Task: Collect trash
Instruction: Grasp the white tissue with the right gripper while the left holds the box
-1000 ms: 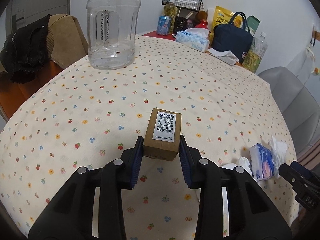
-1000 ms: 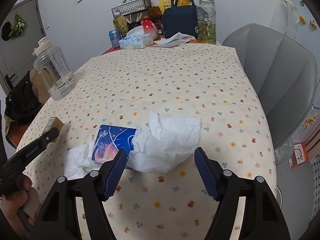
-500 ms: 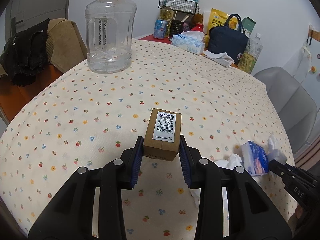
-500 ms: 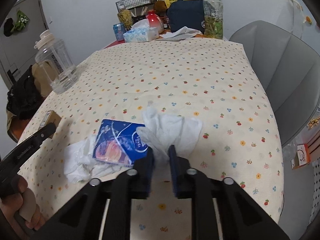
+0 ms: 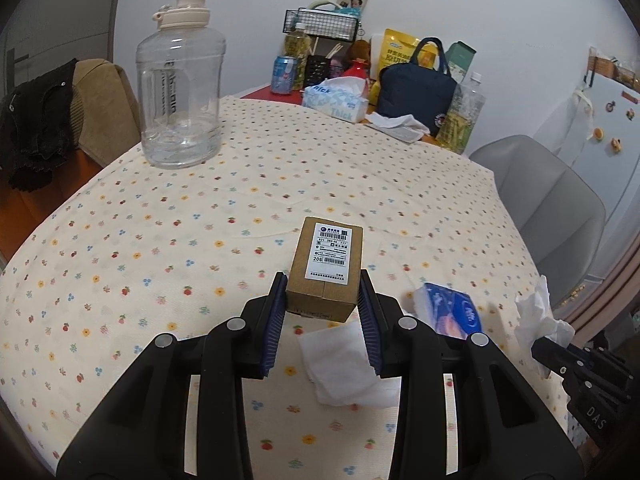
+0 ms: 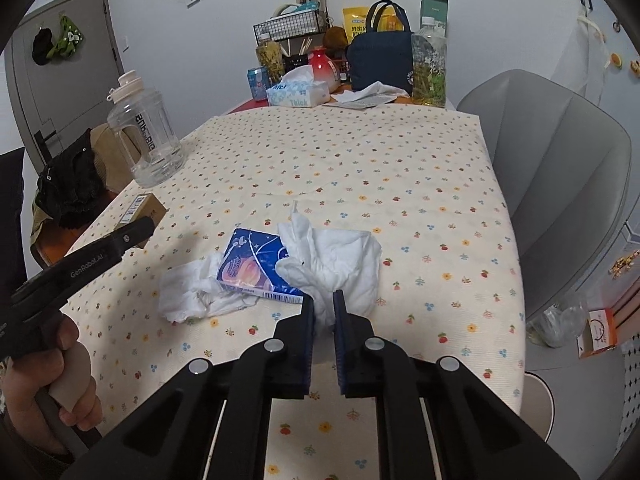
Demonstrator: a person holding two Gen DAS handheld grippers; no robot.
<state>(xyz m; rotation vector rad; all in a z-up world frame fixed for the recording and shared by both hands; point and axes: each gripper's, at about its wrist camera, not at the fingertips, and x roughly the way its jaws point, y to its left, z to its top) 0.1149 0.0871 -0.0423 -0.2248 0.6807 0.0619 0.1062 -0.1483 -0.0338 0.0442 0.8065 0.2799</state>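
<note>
A small cardboard box with a printed label on top is clamped between the blue pads of the left tongs and is held clear above the bench, which is covered by a cream cloth dotted with small flowers. A crumpled white tissue is pinched at its near end by the right tongs, whose jaws are closing on it with only a narrow gap between them. Just left of that tissue a blue tissue packet is seen lying on a second crumpled tissue (both touching it). A flat white tissue lies on the cloth under the left tongs. A clear water jug stands well apart at the far left edge.
</note>
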